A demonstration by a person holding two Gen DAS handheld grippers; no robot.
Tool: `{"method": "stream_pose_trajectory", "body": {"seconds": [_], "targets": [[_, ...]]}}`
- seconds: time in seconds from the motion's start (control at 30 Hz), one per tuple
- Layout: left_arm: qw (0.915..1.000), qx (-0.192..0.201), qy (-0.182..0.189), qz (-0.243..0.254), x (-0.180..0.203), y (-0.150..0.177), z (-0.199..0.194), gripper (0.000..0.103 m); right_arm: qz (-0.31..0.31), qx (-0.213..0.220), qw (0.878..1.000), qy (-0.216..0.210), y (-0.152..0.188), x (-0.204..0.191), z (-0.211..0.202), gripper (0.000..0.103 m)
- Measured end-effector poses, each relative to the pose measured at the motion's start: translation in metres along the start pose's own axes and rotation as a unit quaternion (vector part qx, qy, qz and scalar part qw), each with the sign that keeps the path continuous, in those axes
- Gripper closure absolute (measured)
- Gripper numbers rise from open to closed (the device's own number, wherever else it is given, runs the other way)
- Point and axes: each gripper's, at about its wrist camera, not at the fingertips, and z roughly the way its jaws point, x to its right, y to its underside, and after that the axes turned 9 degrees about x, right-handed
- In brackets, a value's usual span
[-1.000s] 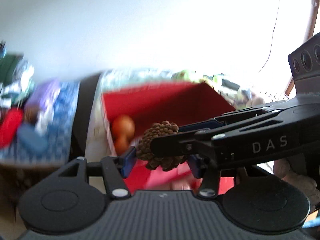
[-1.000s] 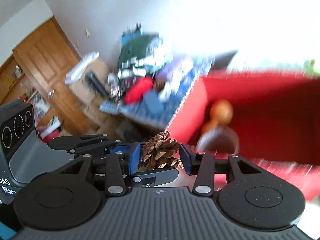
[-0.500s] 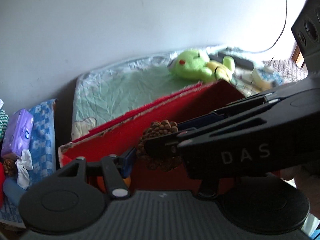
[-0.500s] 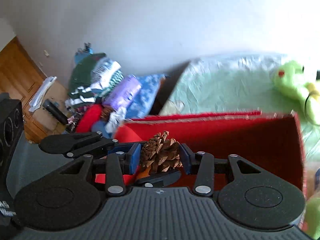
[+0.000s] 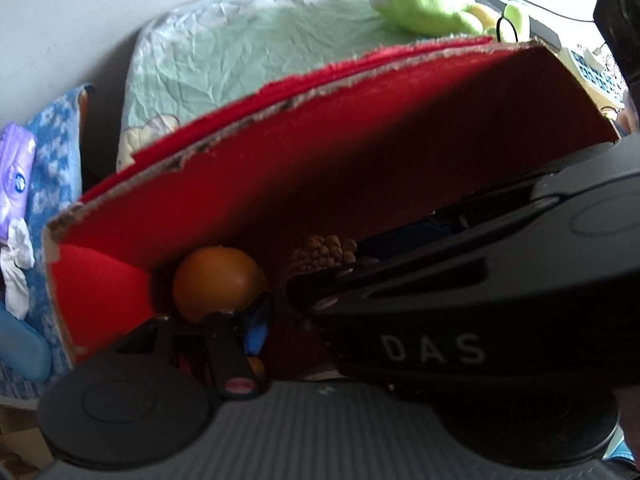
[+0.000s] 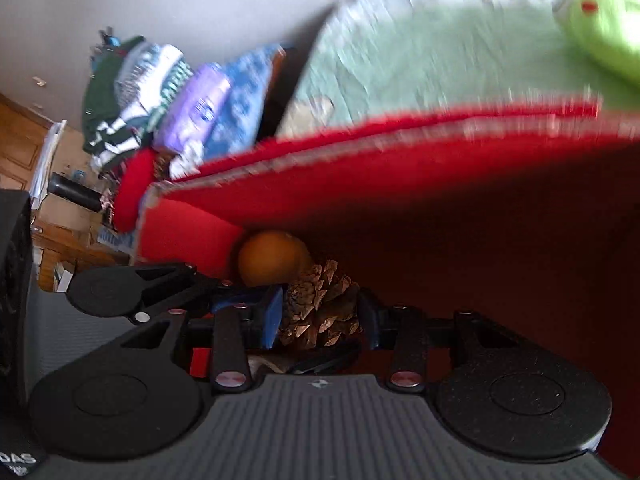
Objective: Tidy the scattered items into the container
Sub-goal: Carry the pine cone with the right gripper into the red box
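A brown pine cone (image 6: pixel 320 309) is clamped between the blue pads of my right gripper (image 6: pixel 320 316), low inside the red box (image 6: pixel 400 184). In the left wrist view the same cone (image 5: pixel 325 249) shows above the black body of the right gripper (image 5: pixel 460 300), which crosses in front and hides my left gripper's right finger. Only the left finger (image 5: pixel 256 326) of my left gripper shows, so its state is unclear. An orange ball (image 5: pixel 218 282) lies in the box's left corner, just behind the cone; it also shows in the right wrist view (image 6: pixel 272 258).
The red box (image 5: pixel 360 128) stands on a pale green bedsheet (image 5: pixel 260 40) with a green plush toy (image 5: pixel 432 8) at the far right. Left of the bed are a blue patterned cloth (image 6: pixel 240 100), a purple pack (image 6: pixel 196 108) and piled clothes (image 6: pixel 128 84).
Both grippers have moved down into the red box with the pine cone. The box's far wall now rises above them and the orange ball is close in front.
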Motion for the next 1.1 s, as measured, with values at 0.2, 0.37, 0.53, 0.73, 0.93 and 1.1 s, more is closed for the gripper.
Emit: {"method": "stream_pose_trajectory", "body": {"seconds": [0.2,0.37,0.53,0.73,0.93,1.1], "targets": [[0.9996,-0.025,-0.007,-0.009,-0.005,0.003,0.006,0.038,0.011,-0.045,0.999,0.003,-0.003,0.004,0.013,0.059],[0.9994,-0.029,-0.005,-0.020,-0.010,0.007,0.005,0.033,0.042,-0.065,0.997,-0.017,-0.002,0.017,0.019,0.058],[0.9993,-0.021,-0.008,-0.029,-0.015,0.010,-0.001,0.033,0.031,-0.042,0.999,-0.005,0.002,0.020,0.022,0.050],[0.9994,-0.012,-0.017,-0.029,-0.017,0.016,-0.008,0.033,0.050,-0.045,0.997,-0.044,0.005,0.031,0.017,0.051],[0.9992,-0.012,-0.022,-0.030,-0.021,0.017,-0.012,0.034,0.038,-0.029,0.997,-0.061,0.003,0.032,0.009,0.051],[0.9992,-0.012,-0.027,-0.029,-0.023,0.019,-0.015,0.035,0.049,-0.017,0.997,-0.054,0.002,0.042,0.004,0.050]]}}
